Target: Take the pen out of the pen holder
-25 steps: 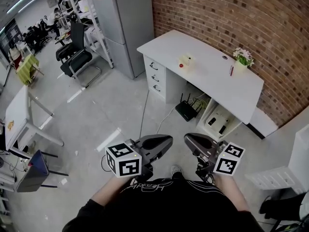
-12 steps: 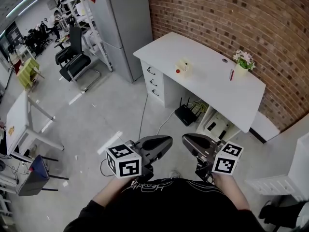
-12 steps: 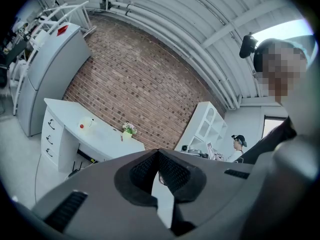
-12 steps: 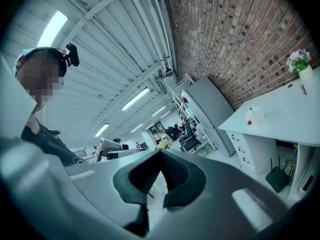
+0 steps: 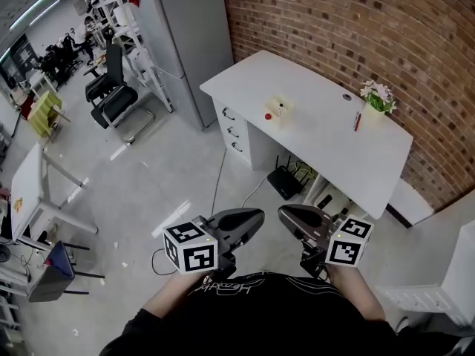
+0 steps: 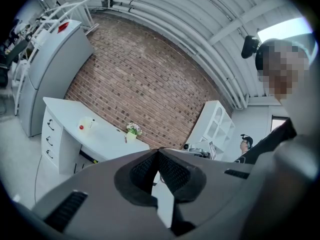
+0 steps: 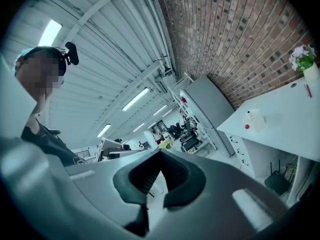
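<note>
1. Brick wall (image 5: pixel 356 28) backs the room.
2. White desk (image 5: pixel 319 136) stands against it, well ahead of the person.
3. Left gripper (image 5: pixel 260 215) is held low at the waist, jaws together, nothing in them.
4. Right gripper (image 5: pixel 283 212) is just beside it, jaws together, empty.
5. Flower pot (image 5: pixel 373 110) sits toward the desk's right end, by the wall.
6. Cream pen holder (image 5: pixel 279 110) sits on the desk's left half, well apart from the 2 grippers.
7. Pen (image 5: pixel 281 104), thin and dark, sticks up from the holder.

We've got a red brick wall (image 5: pixel 356 21) behind a white desk (image 5: pixel 319 138) with drawers (image 5: pixel 231 128), on a grey floor (image 5: pixel 163 184). Tall grey cabinet (image 5: pixel 185 43) beside the desk, black office chair (image 5: pixel 113 87) further left, white table (image 5: pixel 28 180) at the left edge, strip lights (image 7: pixel 136 99) overhead.
</note>
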Tool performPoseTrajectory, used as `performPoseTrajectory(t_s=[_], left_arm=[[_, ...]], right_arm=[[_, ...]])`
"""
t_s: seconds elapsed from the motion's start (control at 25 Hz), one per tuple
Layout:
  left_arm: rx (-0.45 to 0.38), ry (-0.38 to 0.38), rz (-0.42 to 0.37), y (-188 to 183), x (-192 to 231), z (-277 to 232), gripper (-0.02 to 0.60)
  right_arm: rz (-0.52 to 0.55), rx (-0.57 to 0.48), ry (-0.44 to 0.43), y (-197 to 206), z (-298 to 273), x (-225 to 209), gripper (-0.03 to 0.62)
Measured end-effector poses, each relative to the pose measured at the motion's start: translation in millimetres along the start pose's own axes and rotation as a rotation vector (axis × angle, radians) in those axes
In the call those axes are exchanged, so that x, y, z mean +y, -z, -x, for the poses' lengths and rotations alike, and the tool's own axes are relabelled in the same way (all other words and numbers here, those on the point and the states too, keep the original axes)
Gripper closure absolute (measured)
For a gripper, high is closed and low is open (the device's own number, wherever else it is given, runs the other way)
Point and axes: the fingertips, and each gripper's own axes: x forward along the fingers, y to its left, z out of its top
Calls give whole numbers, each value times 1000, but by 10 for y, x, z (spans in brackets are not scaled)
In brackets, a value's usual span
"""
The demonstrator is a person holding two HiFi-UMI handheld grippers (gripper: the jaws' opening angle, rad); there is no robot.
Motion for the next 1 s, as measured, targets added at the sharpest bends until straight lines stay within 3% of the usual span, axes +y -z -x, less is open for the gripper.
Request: performPoseTrajectory(t_s=[0.48, 1.0], left_arm=[[-46, -61, -37, -140, 27, -104, 578], [-39, -70, -34, -185, 211, -186, 578]], right_arm=[[47, -3, -71, -255, -4, -99, 591], [31, -13, -65, -323, -69, -311, 591]])
